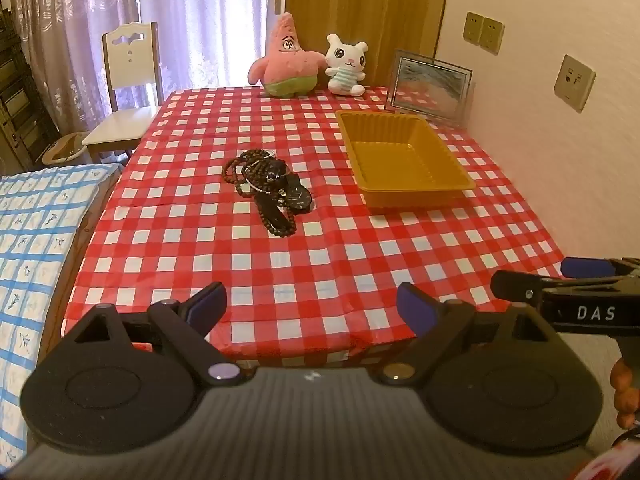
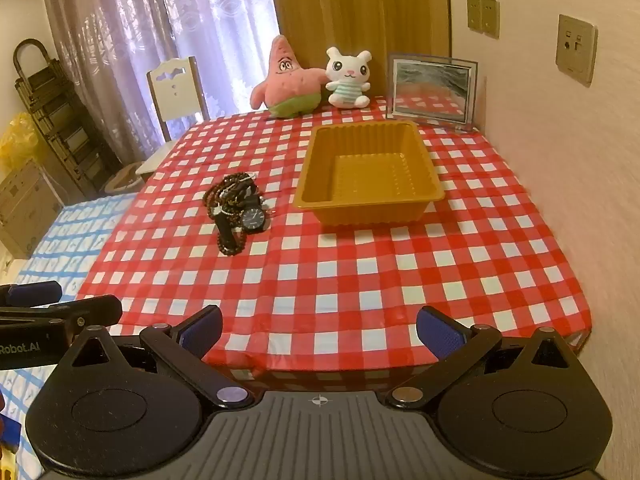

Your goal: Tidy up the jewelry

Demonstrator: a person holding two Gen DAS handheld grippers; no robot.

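A pile of jewelry [image 1: 266, 184] lies mid-table: dark bead strands, a thin silver bangle and a black wristwatch [image 1: 299, 199]. It also shows in the right wrist view [image 2: 236, 208]. An empty yellow plastic tray [image 1: 404, 156] sits to its right, also in the right wrist view [image 2: 370, 172]. My left gripper [image 1: 312, 304] is open and empty at the table's near edge. My right gripper [image 2: 320, 330] is open and empty, also at the near edge, beside the left one.
The table has a red-and-white checked cloth [image 1: 280, 264]. A pink star plush [image 1: 286, 60], a white bunny plush [image 1: 346, 66] and a framed picture [image 1: 430, 84] stand at the back. A chair [image 1: 128, 92] and a blue-checked bed [image 1: 32, 240] are on the left; a wall is on the right.
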